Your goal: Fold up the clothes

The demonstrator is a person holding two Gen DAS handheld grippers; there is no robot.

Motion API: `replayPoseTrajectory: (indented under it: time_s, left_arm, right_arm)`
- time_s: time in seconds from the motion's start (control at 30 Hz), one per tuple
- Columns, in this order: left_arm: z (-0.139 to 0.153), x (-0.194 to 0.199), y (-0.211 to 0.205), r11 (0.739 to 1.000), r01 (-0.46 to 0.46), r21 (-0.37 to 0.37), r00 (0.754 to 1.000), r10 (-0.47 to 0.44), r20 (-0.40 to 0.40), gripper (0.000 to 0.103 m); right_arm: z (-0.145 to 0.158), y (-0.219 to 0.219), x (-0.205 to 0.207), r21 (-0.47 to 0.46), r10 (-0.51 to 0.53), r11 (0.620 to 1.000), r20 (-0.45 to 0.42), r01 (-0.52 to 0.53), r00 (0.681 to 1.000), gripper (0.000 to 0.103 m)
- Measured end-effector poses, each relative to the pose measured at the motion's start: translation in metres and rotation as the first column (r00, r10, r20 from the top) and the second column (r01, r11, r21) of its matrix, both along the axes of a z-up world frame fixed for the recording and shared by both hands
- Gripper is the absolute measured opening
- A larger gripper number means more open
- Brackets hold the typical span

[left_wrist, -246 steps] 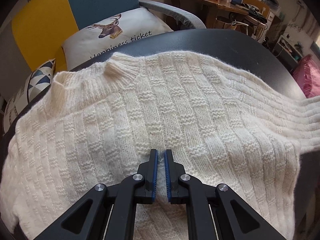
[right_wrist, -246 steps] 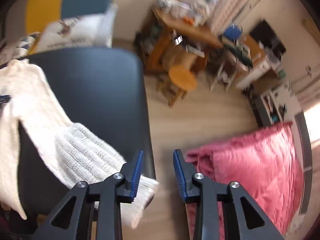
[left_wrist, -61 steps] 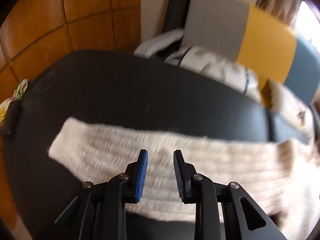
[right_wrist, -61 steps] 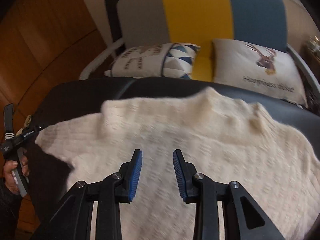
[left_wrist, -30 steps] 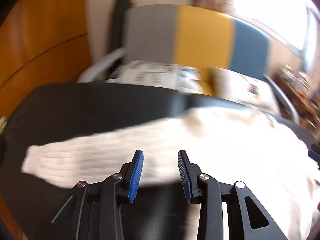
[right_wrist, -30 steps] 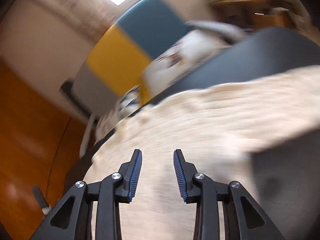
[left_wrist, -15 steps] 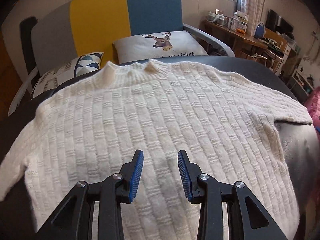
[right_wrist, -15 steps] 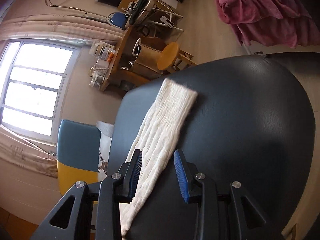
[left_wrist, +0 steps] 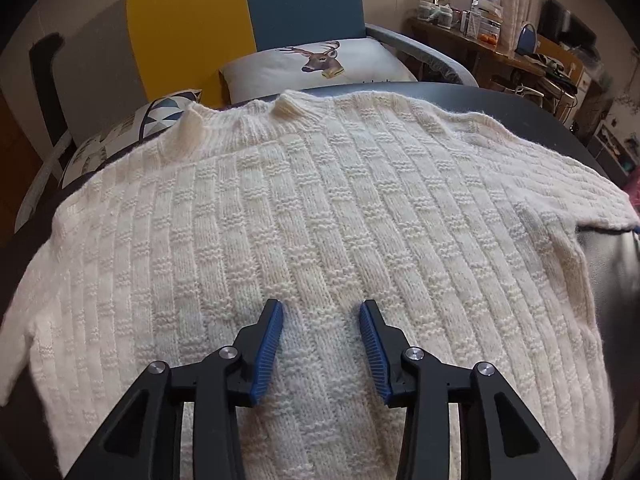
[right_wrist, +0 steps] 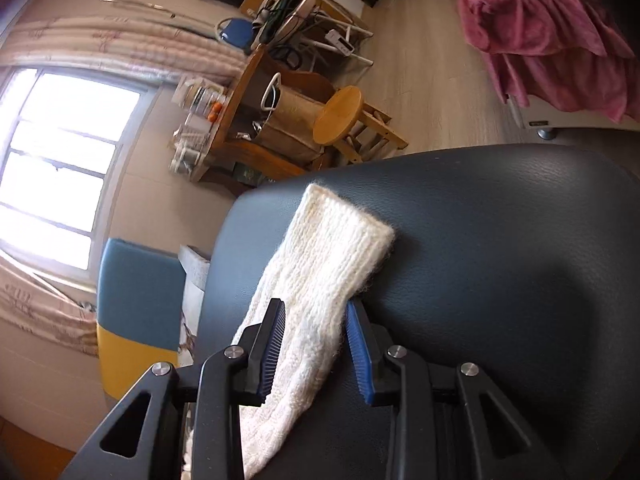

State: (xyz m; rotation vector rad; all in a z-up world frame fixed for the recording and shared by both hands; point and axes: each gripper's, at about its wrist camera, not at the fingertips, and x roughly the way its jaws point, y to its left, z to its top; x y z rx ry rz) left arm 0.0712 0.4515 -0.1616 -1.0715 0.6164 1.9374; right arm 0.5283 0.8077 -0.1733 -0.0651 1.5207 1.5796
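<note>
Since half a second ago, the left gripper point(left_wrist: 321, 330) is opening wider above the sweater point(left_wrist: 320, 216) on the dark table point(right_wrist: 500, 240). The right gripper point(right_wrist: 315, 330) is closing around the sleeve point(right_wrist: 320, 280), not pinching yet. A deer pillow point(left_wrist: 316, 65) sits behind.

Left wrist view: we look steeply down from close above sweater point(left_wrist: 320, 208) body, facing table's point(left_wrist: 500, 100) far edge and sofa point(left_wrist: 248, 20) behind.

Right wrist view: we sit rolled sideways, low and close over table's point(right_wrist: 500, 240) right part, facing along sleeve point(right_wrist: 320, 280) toward its cuff, table edge, desk point(right_wrist: 240, 128) beyond.

Shared by both: sweater, dark table, sofa, desk.
</note>
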Motion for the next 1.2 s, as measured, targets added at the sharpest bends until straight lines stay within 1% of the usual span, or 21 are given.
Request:
replayPoseTrajectory:
  time_s: [0.03,0.07,0.13,0.23,0.33,0.43,0.5,0.57,0.67,0.7,0.73,0.8,0.87,0.93,1.03,1.1,1.13,1.17,1.2]
  left_arm:
    - [0.0,-0.001,0.0,1.0,-0.003,0.0,1.0,0.003,0.006,0.042]
    - [0.0,-0.002,0.0,1.0,-0.004,0.001,1.0,0.004,0.011,0.043]
    - [0.0,-0.003,-0.001,1.0,-0.005,0.002,1.0,0.005,0.018,0.043]
    - [0.0,-0.003,-0.001,1.0,0.0,-0.002,1.0,0.0,0.019,0.044]
    - [0.0,-0.003,0.0,1.0,0.003,-0.009,1.0,-0.003,0.023,0.044]
    - [-0.001,-0.004,0.0,1.0,0.002,-0.007,1.0,-0.001,0.031,0.045]
    - [0.0,-0.005,0.0,1.0,0.001,-0.006,0.999,-0.001,0.032,0.045]
    - [0.0,-0.005,0.0,1.0,0.002,-0.006,0.999,-0.002,0.034,0.045]
    - [0.001,-0.008,-0.001,1.0,0.008,0.004,0.998,-0.008,0.06,0.045]
    - [0.002,-0.011,-0.002,1.0,0.004,0.015,0.996,-0.005,0.084,0.045]
    - [0.004,-0.015,-0.005,1.0,-0.002,0.028,0.994,-0.002,0.111,0.045]
    - [0.008,-0.022,-0.009,0.999,-0.016,0.048,0.989,0.009,0.148,0.045]
    - [0.012,-0.031,-0.013,0.997,-0.032,0.067,0.982,0.019,0.187,0.045]
    - [0.016,-0.041,-0.018,0.995,-0.052,0.085,0.973,0.032,0.228,0.045]
    - [0.023,-0.057,-0.021,0.991,-0.07,0.111,0.956,0.034,0.292,0.045]
    - [0.025,-0.068,-0.019,0.989,-0.089,0.117,0.939,0.044,0.342,0.045]
    - [0.026,-0.072,-0.017,0.988,-0.093,0.12,0.933,0.044,0.356,0.045]
    - [0.027,-0.076,-0.014,0.988,-0.097,0.122,0.929,0.046,0.368,0.045]
    - [0.029,-0.078,-0.01,0.987,-0.099,0.124,0.927,0.046,0.371,0.045]
  right_arm:
    - [0.003,0.001,-0.003,-0.009,0.018,1.0,0.048,-0.017,0.999,0.028]
    - [0.006,0.003,-0.006,-0.018,0.036,0.999,0.094,-0.034,0.995,0.016]
    - [0.007,0.005,-0.01,-0.025,0.045,0.999,0.16,-0.041,0.986,0.007]
    - [0.008,0.008,-0.013,-0.01,0.065,0.998,0.196,-0.064,0.978,0.007]
    - [0.015,0.01,-0.022,0.019,0.099,0.994,0.215,-0.106,0.972,0.006]
    - [0.032,0.01,-0.037,0.076,0.15,0.983,0.205,-0.168,0.967,0.006]
    - [0.049,0.009,-0.052,0.129,0.199,0.966,0.182,-0.224,0.963,0.006]
    - [0.07,0.005,-0.078,0.182,0.268,0.936,0.189,-0.302,0.945,0.006]
    - [0.1,-0.01,-0.135,0.252,0.4,0.86,0.205,-0.443,0.893,0.006]
    - [0.109,-0.017,-0.155,0.271,0.444,0.829,0.212,-0.489,0.87,0.006]
    - [0.115,-0.027,-0.179,0.282,0.491,0.793,0.227,-0.54,0.841,0.006]
    - [0.123,-0.049,-0.227,0.296,0.579,0.711,0.268,-0.638,0.77,0.006]
    - [0.12,-0.075,-0.274,0.289,0.653,0.631,0.304,-0.72,0.694,0.006]
    - [0.11,-0.103,-0.319,0.263,0.716,0.552,0.337,-0.791,0.611,0.006]
    - [0.085,-0.147,-0.37,0.209,0.781,0.457,0.372,-0.865,0.502,0.006]
    - [0.077,-0.167,-0.376,0.204,0.793,0.439,0.37,-0.875,0.484,0.006]
    - [0.073,-0.177,-0.378,0.203,0.799,0.43,0.368,-0.88,0.476,0.009]
    - [0.07,-0.183,-0.369,0.211,0.808,0.439,0.333,-0.873,0.486,0.009]
    - [0.068,-0.189,-0.359,0.218,0.816,0.448,0.297,-0.867,0.496,0.013]
